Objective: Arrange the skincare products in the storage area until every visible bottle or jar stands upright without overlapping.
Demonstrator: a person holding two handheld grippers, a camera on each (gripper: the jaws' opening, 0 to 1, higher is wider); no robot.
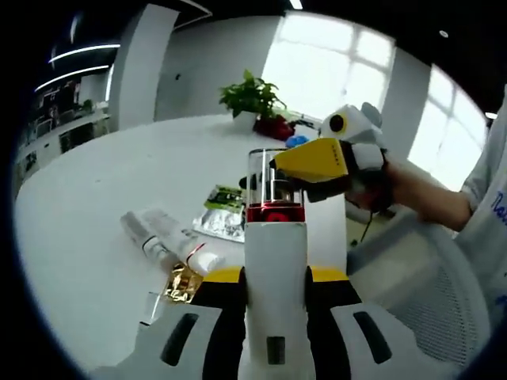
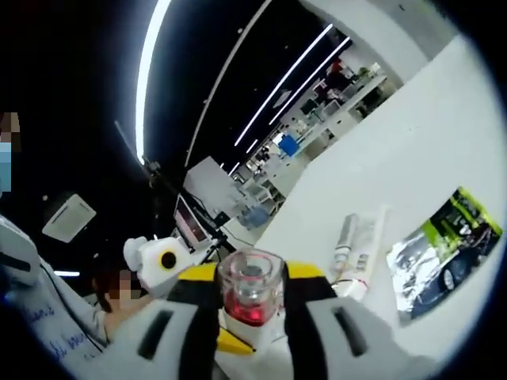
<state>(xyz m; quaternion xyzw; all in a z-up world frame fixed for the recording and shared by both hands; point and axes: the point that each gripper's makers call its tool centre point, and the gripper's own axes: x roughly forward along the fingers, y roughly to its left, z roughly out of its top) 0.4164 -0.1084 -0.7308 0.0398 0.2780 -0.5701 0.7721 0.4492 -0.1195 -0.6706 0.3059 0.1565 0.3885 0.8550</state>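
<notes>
the left gripper is clamped on a white bottle with a clear cap and red collar, held above the tabletop; the right gripper closes on its clear cap; white tubes and sachets lie flat below, near a potted plant

White tongs, black slots, yellow band; person's pale-blue sleeve.
</notes>
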